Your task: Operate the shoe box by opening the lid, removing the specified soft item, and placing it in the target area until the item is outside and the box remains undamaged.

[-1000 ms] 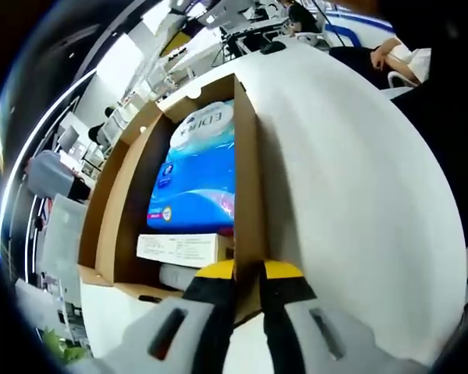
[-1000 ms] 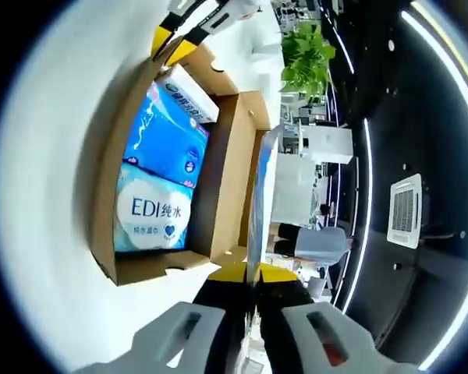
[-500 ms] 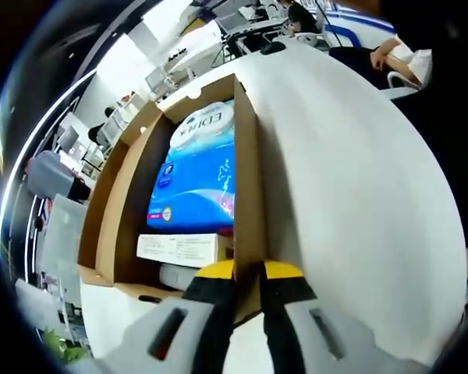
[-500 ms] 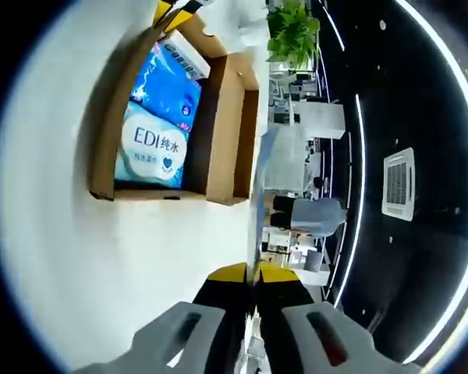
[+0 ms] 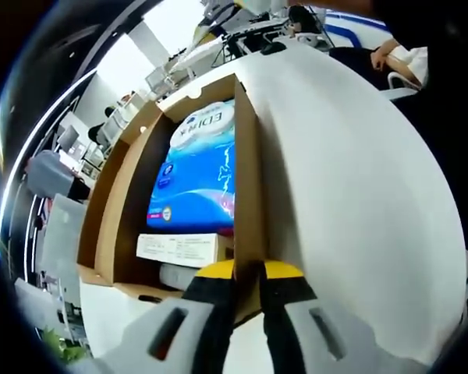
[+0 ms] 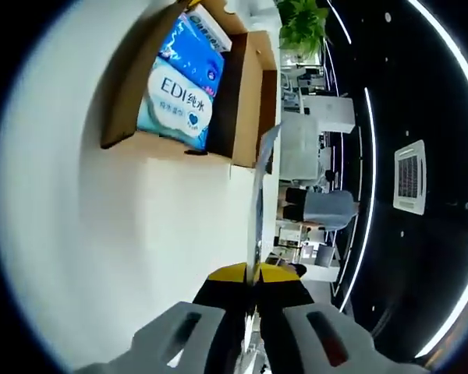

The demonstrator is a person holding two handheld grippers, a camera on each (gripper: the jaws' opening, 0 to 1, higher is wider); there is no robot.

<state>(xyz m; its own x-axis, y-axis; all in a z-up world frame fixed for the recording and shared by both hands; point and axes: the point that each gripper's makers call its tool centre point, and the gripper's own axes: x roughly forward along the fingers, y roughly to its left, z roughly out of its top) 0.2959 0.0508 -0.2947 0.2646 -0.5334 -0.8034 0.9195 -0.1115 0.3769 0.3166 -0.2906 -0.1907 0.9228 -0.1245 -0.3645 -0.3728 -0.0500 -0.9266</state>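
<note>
our left gripper [image 5: 247, 273] has its yellow-tipped black jaws pinched tight on the brown corrugated wall of the shoe box [image 5: 249, 195], at the near end of that side. in the left gripper view we see the box open, plain kraft cardboard with a raw edge. inside lies a glossy blue and white soft pack [image 5: 196, 171] of wipes, pillowy and slightly crinkled, and nearer to us a flat white carton [image 5: 181, 248] touching its end. beside the box the white tabletop [image 5: 359, 202] is smooth and matte.

our right gripper [image 6: 249, 274] is closed to a thin slit on the edge of the lid [image 6: 259, 199], a thin sheet seen edge-on, held well apart from the box [image 6: 246, 97]. in the right gripper view the soft pack [image 6: 183, 82] is inside the box, on the white tabletop [image 6: 101, 257].
</note>
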